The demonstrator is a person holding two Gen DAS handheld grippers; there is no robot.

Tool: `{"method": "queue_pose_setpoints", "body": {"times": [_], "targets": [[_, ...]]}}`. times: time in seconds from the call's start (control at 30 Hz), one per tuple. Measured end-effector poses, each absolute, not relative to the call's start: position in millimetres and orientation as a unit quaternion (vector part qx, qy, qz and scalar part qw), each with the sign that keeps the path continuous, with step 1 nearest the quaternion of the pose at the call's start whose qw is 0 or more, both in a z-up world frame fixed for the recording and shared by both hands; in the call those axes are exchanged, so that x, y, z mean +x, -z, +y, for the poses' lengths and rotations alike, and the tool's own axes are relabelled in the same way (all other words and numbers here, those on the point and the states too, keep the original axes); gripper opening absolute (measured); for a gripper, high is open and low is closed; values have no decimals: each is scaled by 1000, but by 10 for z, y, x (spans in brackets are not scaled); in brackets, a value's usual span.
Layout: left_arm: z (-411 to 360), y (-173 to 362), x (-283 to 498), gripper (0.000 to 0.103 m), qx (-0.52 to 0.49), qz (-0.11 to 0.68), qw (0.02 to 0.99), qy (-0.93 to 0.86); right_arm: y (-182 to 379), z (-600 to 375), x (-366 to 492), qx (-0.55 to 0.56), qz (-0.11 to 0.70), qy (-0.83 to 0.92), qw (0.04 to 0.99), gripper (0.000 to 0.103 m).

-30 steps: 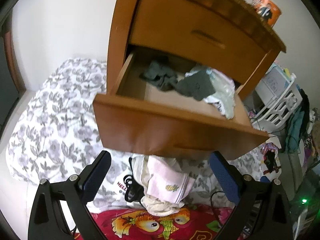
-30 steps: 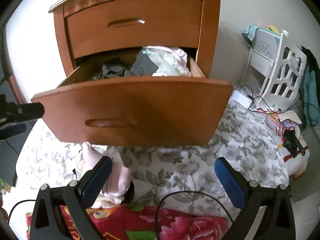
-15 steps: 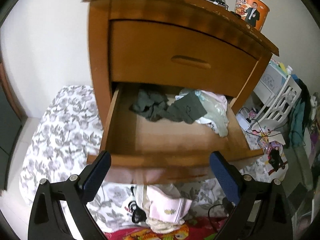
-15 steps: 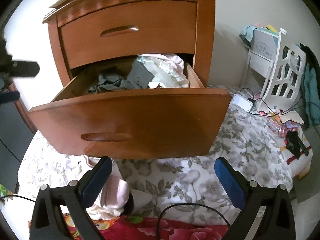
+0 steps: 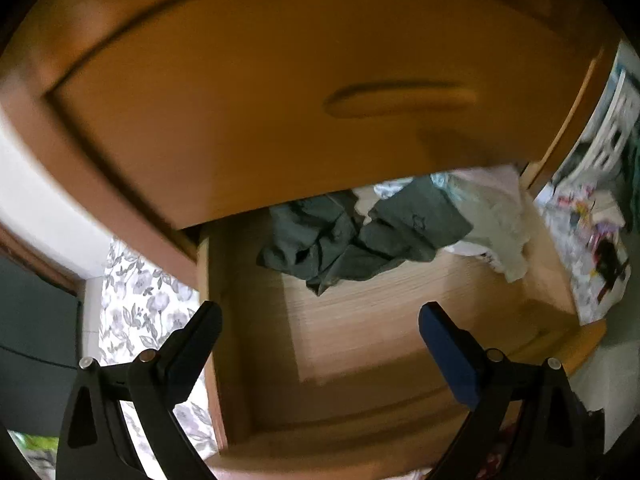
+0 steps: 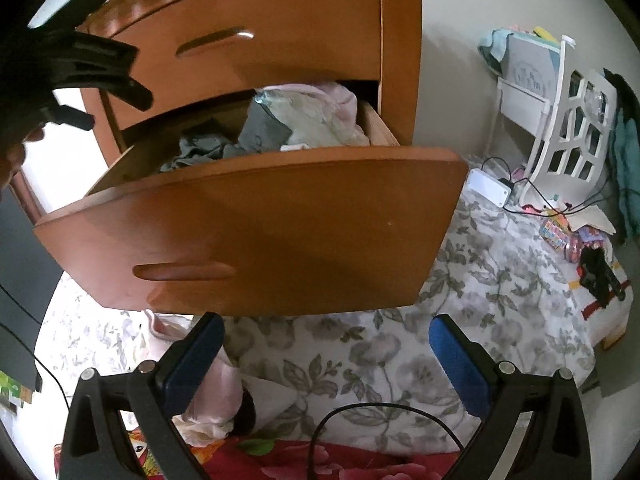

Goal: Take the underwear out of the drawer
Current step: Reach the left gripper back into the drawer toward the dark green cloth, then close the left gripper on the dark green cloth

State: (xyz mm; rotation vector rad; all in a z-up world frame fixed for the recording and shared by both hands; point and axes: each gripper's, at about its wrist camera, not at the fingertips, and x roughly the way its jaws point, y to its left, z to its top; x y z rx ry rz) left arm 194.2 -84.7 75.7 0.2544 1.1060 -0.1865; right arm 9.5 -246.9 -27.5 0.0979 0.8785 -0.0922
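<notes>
Underwear: the dark grey-green underwear (image 5: 352, 240) lies crumpled at the back of the open drawer (image 5: 384, 320), partly under the closed upper drawer (image 5: 280, 92). No gripper touches it.
Long axis: the heap stretches across the drawer, from left to right in the left wrist view. It is bunched, so I cannot tell a front or a waistband direction.
Pale clothes: a pile of pale clothes (image 5: 496, 216) sits touching it on the right side.
Drawer: it is pulled well out, I judge so that a gripper can come down from above. The front part of its floor is bare wood.
Left gripper (image 5: 320, 332): jaws spread wide and empty, over the bare floor and pointing toward the underwear. This looks like the approach for a grasp.
Right gripper (image 6: 324, 344): also wide and empty. It hangs low before the drawer front (image 6: 260, 232), above the flowered bedding (image 6: 460, 300), probably kept clear of the way.
</notes>
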Motion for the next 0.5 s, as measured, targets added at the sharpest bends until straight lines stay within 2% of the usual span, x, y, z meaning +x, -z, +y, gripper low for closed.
{"method": "queue_pose_setpoints", "body": {"times": [0.13,0.23,0.43,0.5], "targets": [[-957,-567,2153,98,122,549,824,77,358,-2498,129,52,434,44,898,103],[-966,-421,2305,88,83,568,816,68,396,-2499,146,54,438,42,896,103],[-922,-252,2466,86,24,584,810,45,457,-2520,174,59,446,39,892,103],[-906,-216,2506,76,5,588,808,36,465,-2531,179,62,448,39,891,103]]}}
